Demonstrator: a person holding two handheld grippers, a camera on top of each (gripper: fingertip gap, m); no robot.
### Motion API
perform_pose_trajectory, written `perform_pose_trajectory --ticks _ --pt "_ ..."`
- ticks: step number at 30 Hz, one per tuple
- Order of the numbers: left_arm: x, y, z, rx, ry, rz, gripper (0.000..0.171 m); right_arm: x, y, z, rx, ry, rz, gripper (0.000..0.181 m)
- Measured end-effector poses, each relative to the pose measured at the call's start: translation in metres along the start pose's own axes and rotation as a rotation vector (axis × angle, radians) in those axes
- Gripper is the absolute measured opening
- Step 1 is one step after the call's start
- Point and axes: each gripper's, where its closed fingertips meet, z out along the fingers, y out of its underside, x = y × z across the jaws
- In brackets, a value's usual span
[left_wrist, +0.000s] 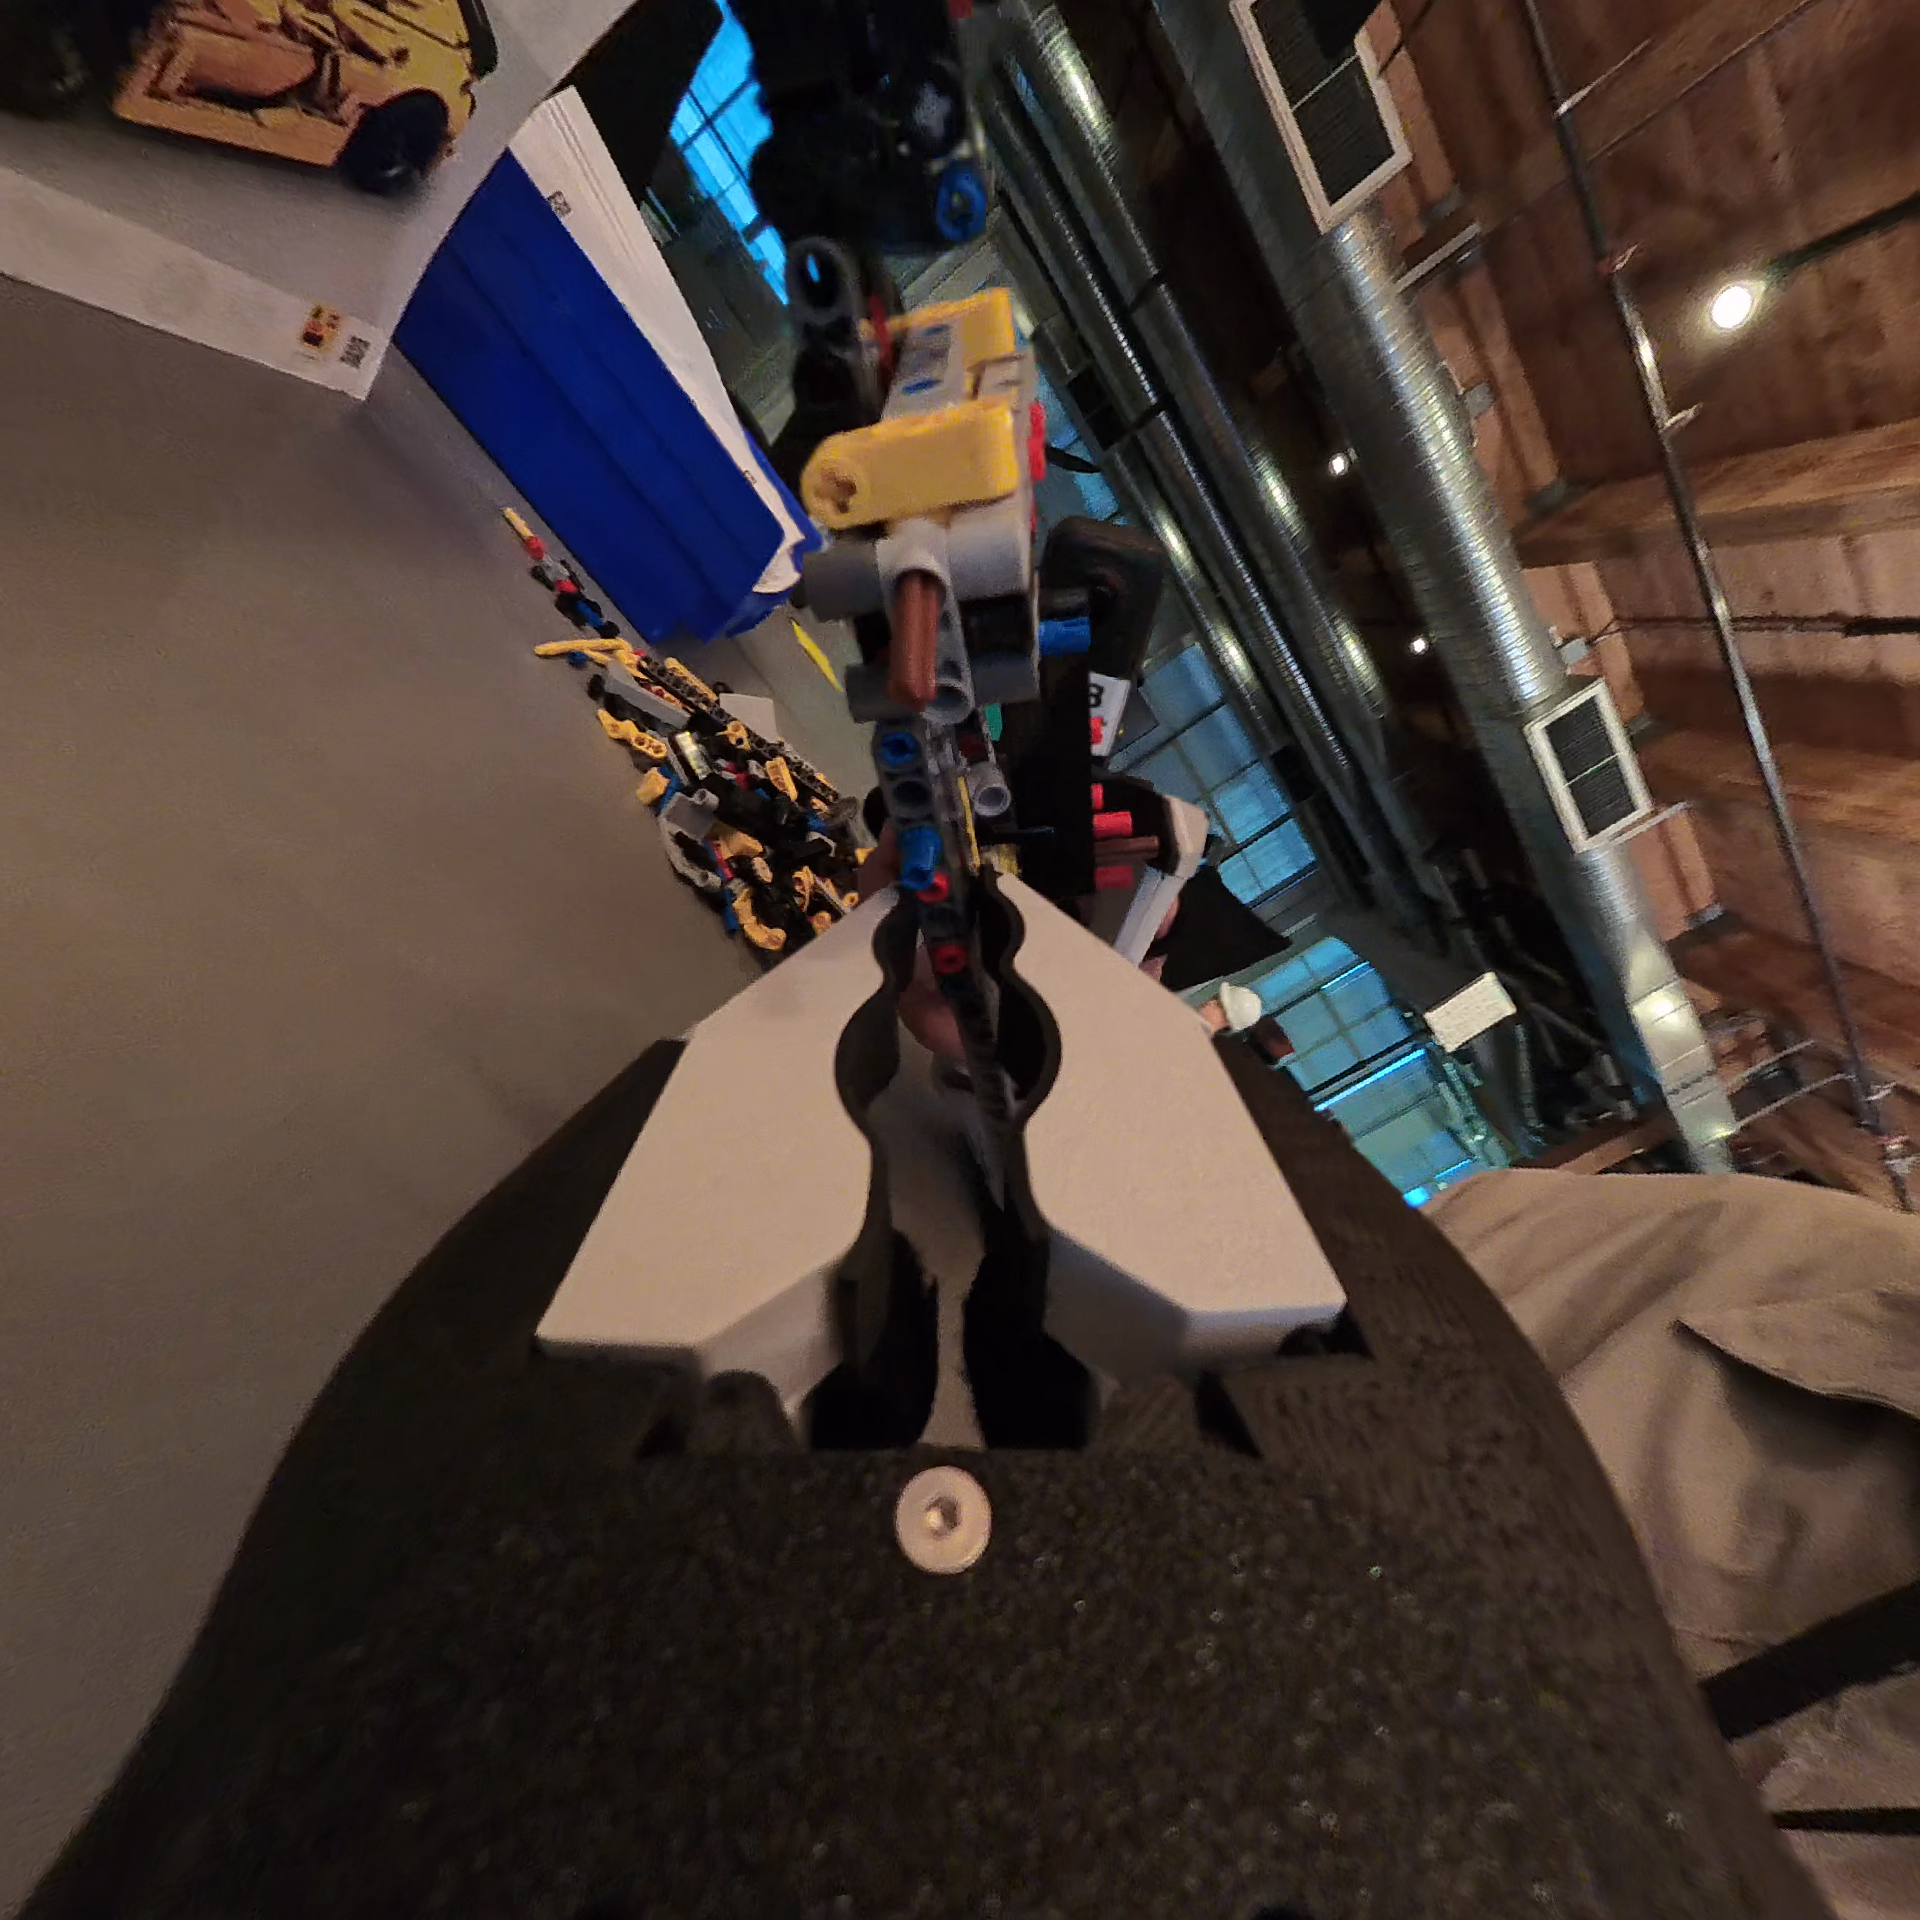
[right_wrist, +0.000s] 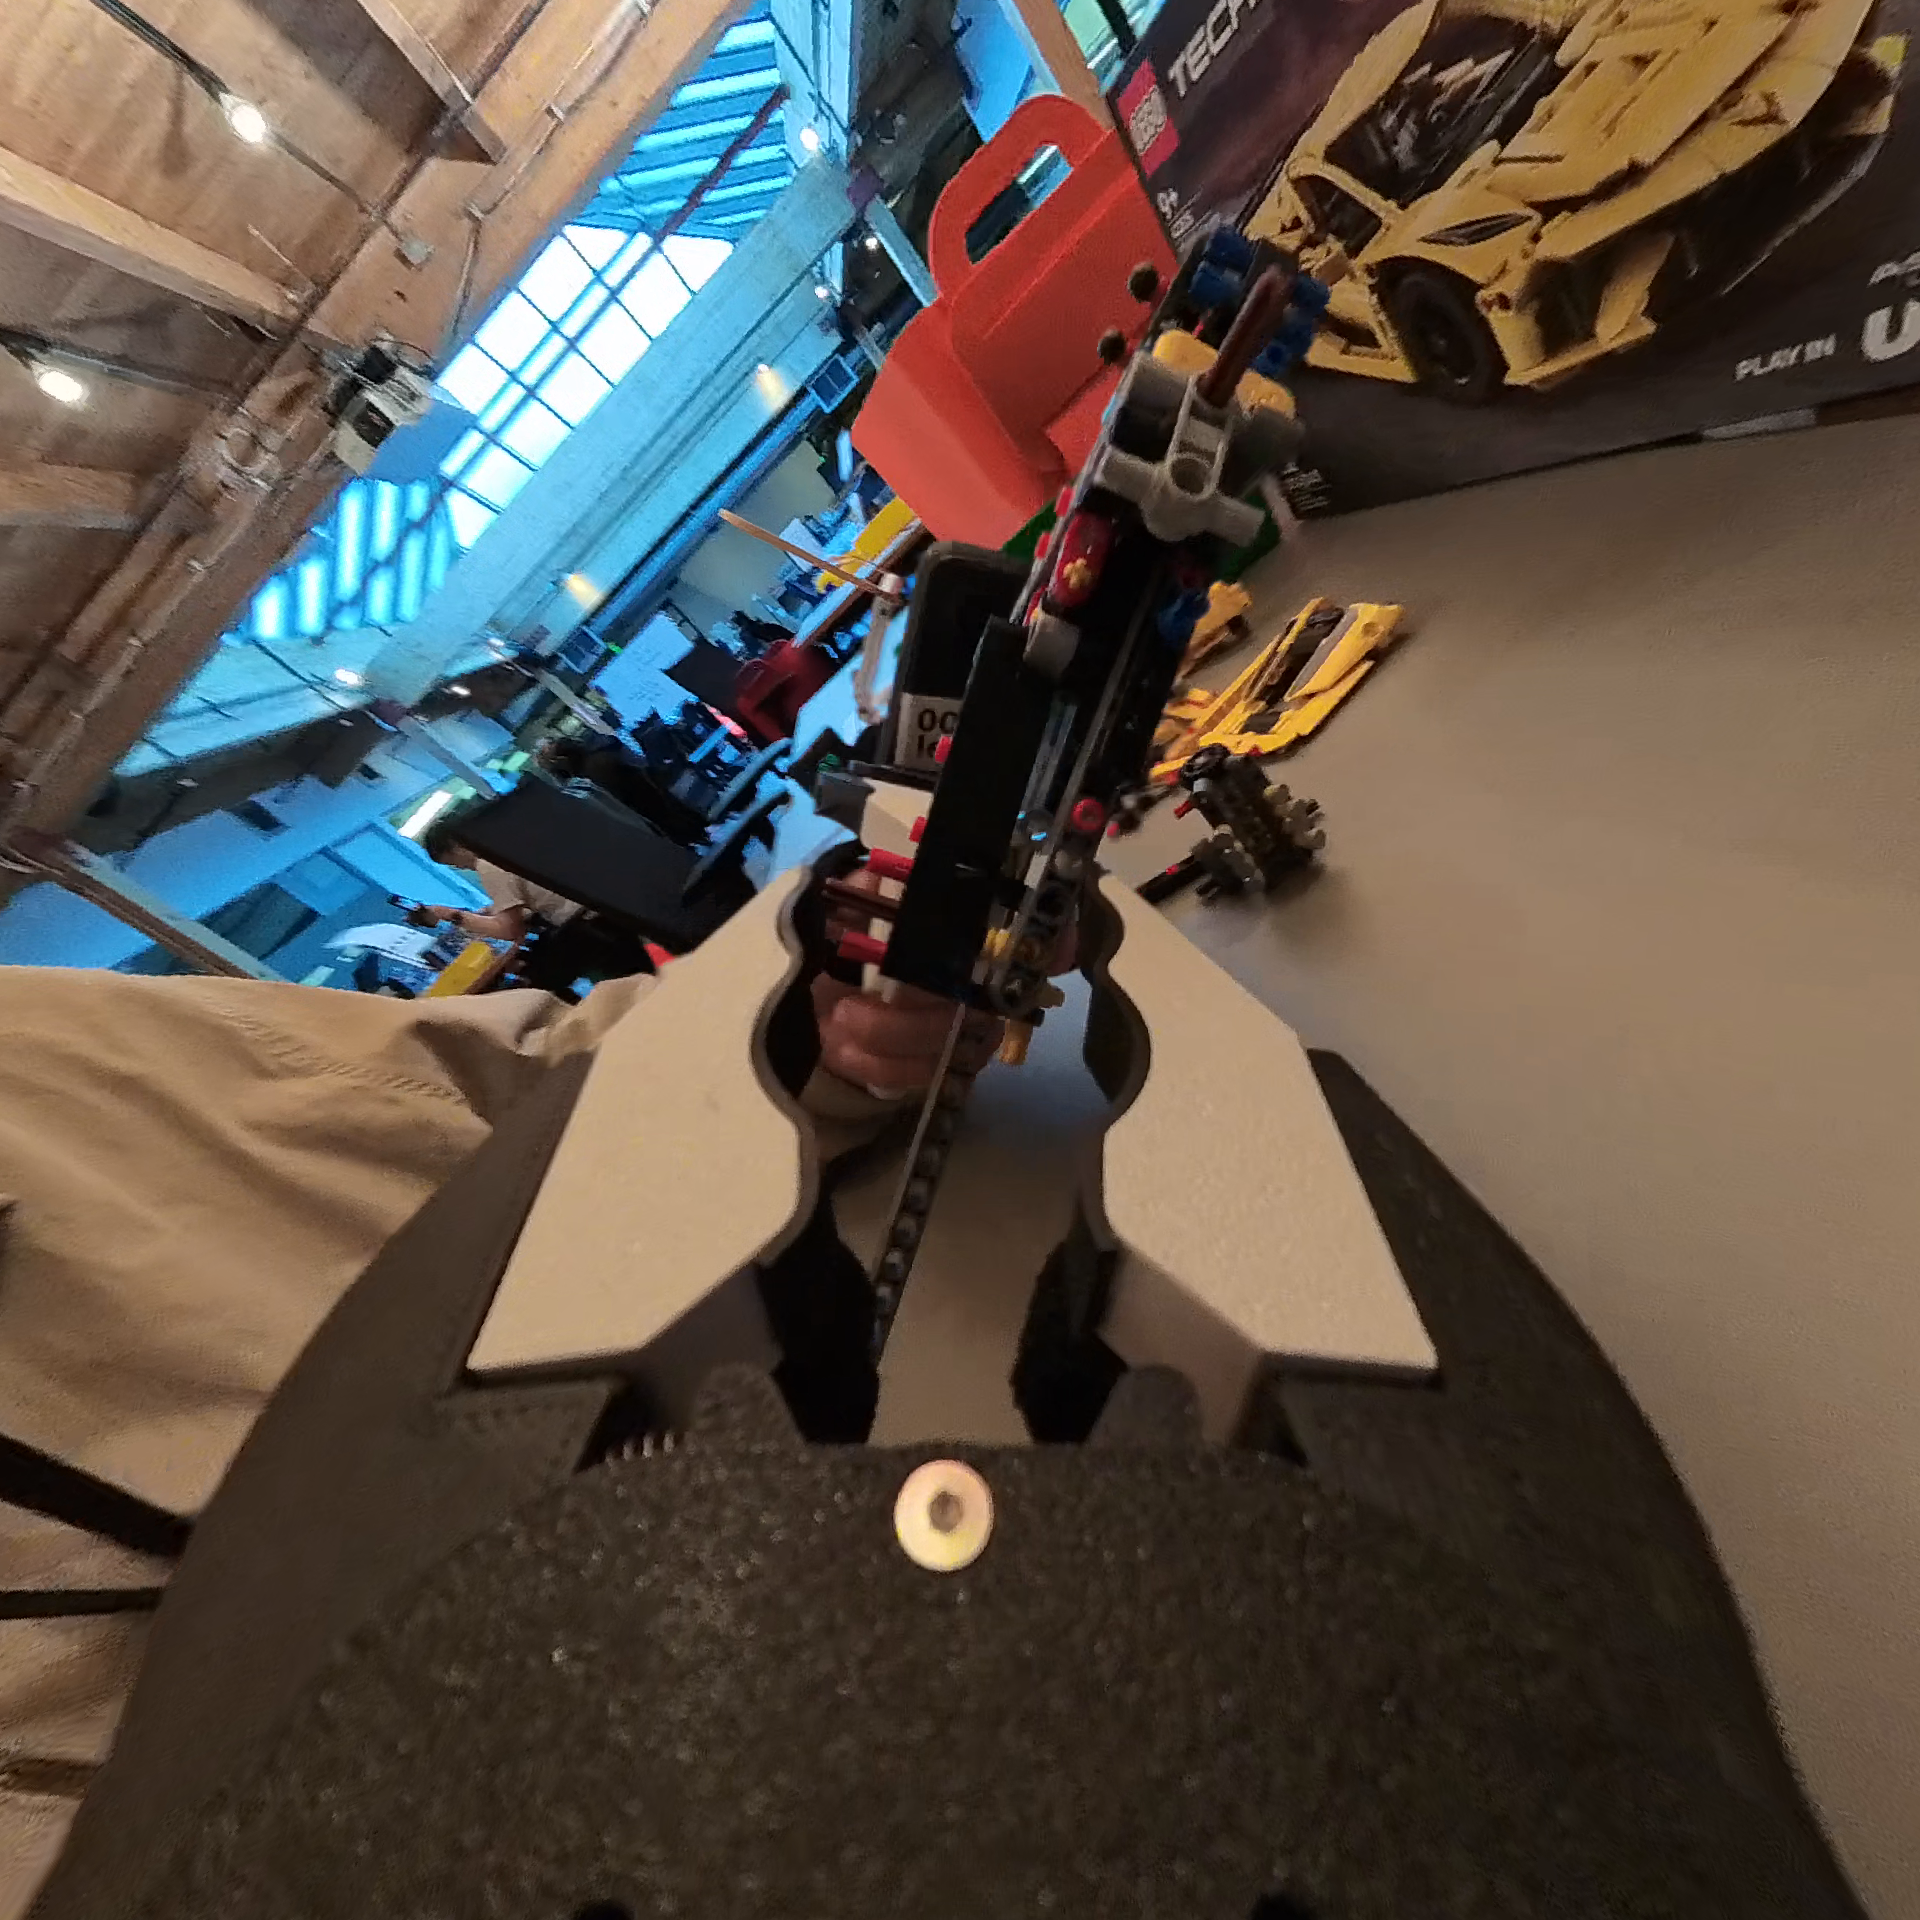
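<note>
Grey table (left_wrist: 260, 779); loose bricks (left_wrist: 727, 810), blue bin (left_wrist: 582, 416).

At the centre of the frame the left gripper (left_wrist: 951, 925) clamps the thin black beam of a brick assembly (left_wrist: 935, 582) that rises toward the top. Loose bricks (left_wrist: 727, 790) lie on the grey table (left_wrist: 260, 779) left of it, below a blue bin (left_wrist: 582, 416).

The brick assembly (left_wrist: 940, 582) stands between the left gripper's (left_wrist: 948, 914) jaws, with loose pieces (left_wrist: 727, 790) on the table (left_wrist: 260, 831) behind.
</note>
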Motion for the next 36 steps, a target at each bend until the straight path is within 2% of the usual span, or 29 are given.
perform_pose_trajectory --ticks 2,3,6,8,11,13,16,19,21,22,25,28,30,33,36 --pt "-0.011 0.005 0.001 -0.021 -0.047 -0.029 0.026 0.011 0.007 0.000 -0.052 0.090 -0.063 0.048" --pt "-0.017 0.008 0.000 -0.040 -0.083 -0.013 0.016 0.014 0.011 0.000 -0.073 0.103 -0.056 0.049" --pt "-0.022 0.004 -0.007 -0.045 -0.131 0.040 0.007 0.027 0.014 -0.010 -0.091 0.127 0.049 0.036" --pt "-0.022 0.005 -0.008 -0.072 -0.164 0.094 0.008 0.028 0.018 -0.011 -0.113 0.124 0.062 0.034" --pt "-0.014 0.002 -0.009 -0.038 -0.121 0.084 0.007 0.020 0.014 -0.008 -0.079 0.091 0.045 0.036" --pt "-0.014 0.003 -0.009 -0.049 -0.129 0.112 0.007 0.020 0.020 -0.004 -0.110 0.079 0.037 0.046" --pt "-0.013 -0.004 -0.011 -0.023 -0.136 0.117 0.007 0.015 0.011 -0.007 -0.047 0.000 0.124 0.050" --pt "-0.020 -0.016 -0.024 0.024 -0.181 0.091 0.008 0.036 0.000 -0.023 -0.001 0.094 0.125 0.049" --pt "-0.032 -0.013 -0.034 -0.037 -0.238 0.055 0.007 0.058 0.013 -0.029 -0.107 0.255 -0.017 0.048" --pt "-0.037 -0.004 -0.038 -0.116 -0.258 0.031 0.007 0.067 0.025 -0.030 -0.207 0.338 -0.113 0.045" --pt "-0.046 0.028 -0.049 -0.348 -0.312 -0.008 0.009 0.080 0.067 -0.019 -0.503 0.440 -0.355 0.048" --pt "-0.060 0.038 -0.052 -0.404 -0.409 0.004 0.008 0.101 0.094 -0.015 -0.692 0.520 -0.484 0.042" --pt "-0.063 0.042 -0.053 -0.423 -0.434 0.006 0.009 0.102 0.095 -0.009 -0.687 0.493 -0.520 0.037" --pt "-0.072 0.049 -0.056 -0.468 -0.485 0.018 0.010 0.107 0.096 -0.006 -0.691 0.503 -0.514 0.006" --pt "-0.077 0.050 -0.056 -0.464 -0.497 0.007 0.011 0.102 0.097 -0.008 -0.725 0.498 -0.541 0.006"
